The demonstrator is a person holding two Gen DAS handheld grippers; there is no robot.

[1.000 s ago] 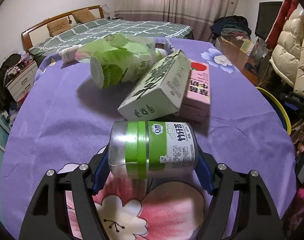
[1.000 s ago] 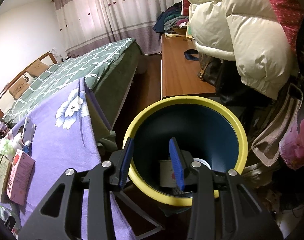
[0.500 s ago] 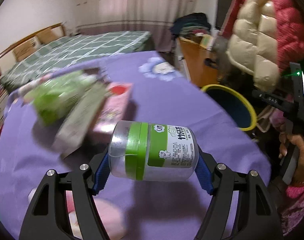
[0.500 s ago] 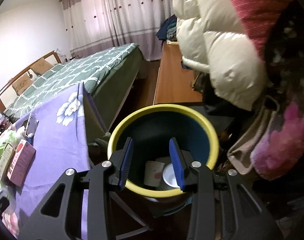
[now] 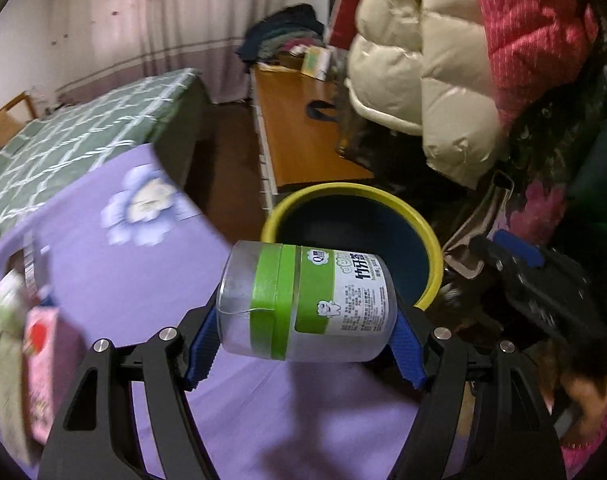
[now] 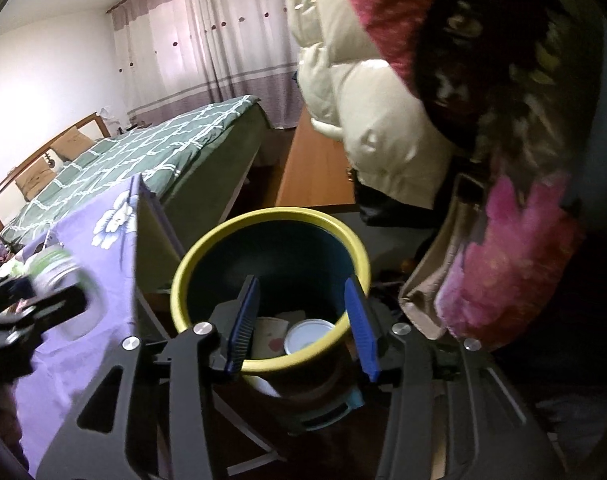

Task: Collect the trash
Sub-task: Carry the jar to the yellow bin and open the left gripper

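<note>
My left gripper (image 5: 305,338) is shut on a clear plastic jar (image 5: 307,300) with a green label, held crosswise between the blue pads. It hangs over the edge of the purple-clothed table (image 5: 143,288), just short of the yellow-rimmed dark blue bin (image 5: 343,191). In the right wrist view, my right gripper (image 6: 301,292) hovers over the near rim of the bin (image 6: 271,213); its jaws are opening with nothing between them. A paper cup (image 6: 269,334) and a white lid (image 6: 307,338) lie inside. The left gripper and jar (image 6: 57,270) show blurred at the left.
A pink carton (image 5: 39,344) and blurred green packaging lie on the table's left part. Behind the bin stand a wooden desk (image 5: 299,136) and hanging padded jackets (image 5: 423,80). A green checked bed (image 6: 143,152) lies beyond. The person's hand (image 5: 583,396) holds the right gripper.
The left gripper has swung right with the jar, from over the pile of cartons to the table's edge by the bin. The right gripper's jaws have widened, and the bin now sits farther from it.
</note>
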